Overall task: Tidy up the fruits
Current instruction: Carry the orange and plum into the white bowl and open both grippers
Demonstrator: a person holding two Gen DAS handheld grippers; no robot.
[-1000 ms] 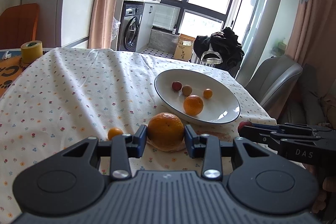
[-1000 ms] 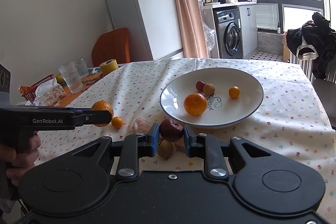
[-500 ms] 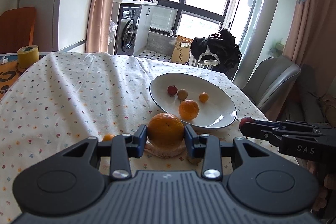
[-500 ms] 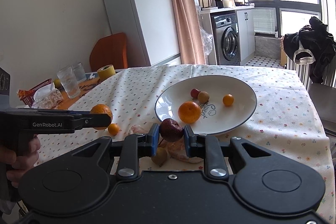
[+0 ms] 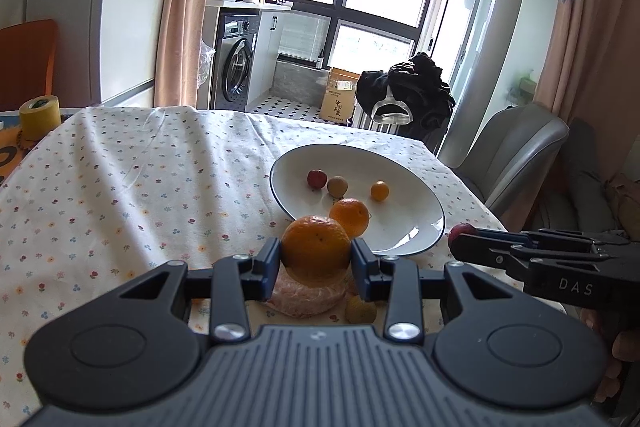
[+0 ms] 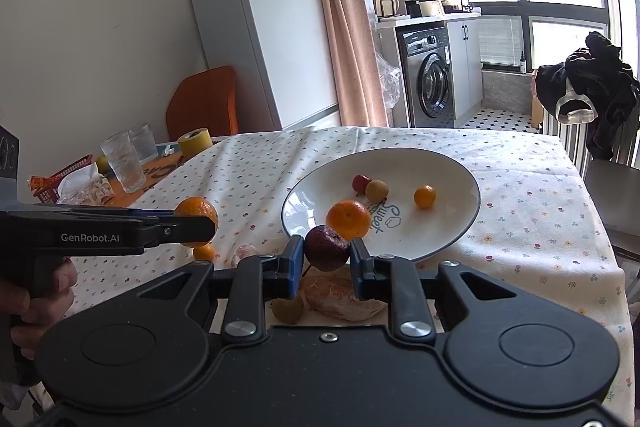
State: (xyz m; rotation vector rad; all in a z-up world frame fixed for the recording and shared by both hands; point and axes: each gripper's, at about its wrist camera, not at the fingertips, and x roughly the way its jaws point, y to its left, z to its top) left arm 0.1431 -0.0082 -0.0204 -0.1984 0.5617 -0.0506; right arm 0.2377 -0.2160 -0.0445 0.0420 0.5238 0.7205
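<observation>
The job looks a little under halfway done. Four fruits already lie in the white plate (image 6: 460, 227): an orange (image 6: 348, 219) near its front rim, a small red fruit (image 6: 361, 183) touching a tan longan-like one (image 6: 377, 190) farther back, and a kumquat (image 6: 424, 196) to their right. Two more are in the air and several wait on the desk (image 5: 120, 195).

The left gripper (image 5: 316, 259) has its fingers (image 5: 270, 261) closed on a large orange (image 5: 316, 247), held clear of the floral cloth just short of the plate's near rim. Its skin is dimpled and evenly bright (a firm, round fruit that fills the gap between the pads). Directly below the fingers lies a pale peeled citrus (image 5: 308, 293), netted with white pith, and just right of it a small yellowish fruit (image 5: 361, 309).

The right gripper (image 6: 326, 259) has its fingers (image 6: 294, 261) clamped on a dark red, slightly wrinkled fruit (image 6: 326, 247), possibly a passion fruit, with a thin stem hanging down; it too hangs just before the plate's front rim. Left of these fingers, on the cloth, sit a small kumquat (image 6: 203, 251) and another peeled piece (image 6: 244, 254). Under them rest a brownish round fruit (image 6: 288, 309) and the peeled citrus.

What remains, by my reckoning, is setting both carried fruits into the plate, then fetching the loose ones from the cloth.
</observation>
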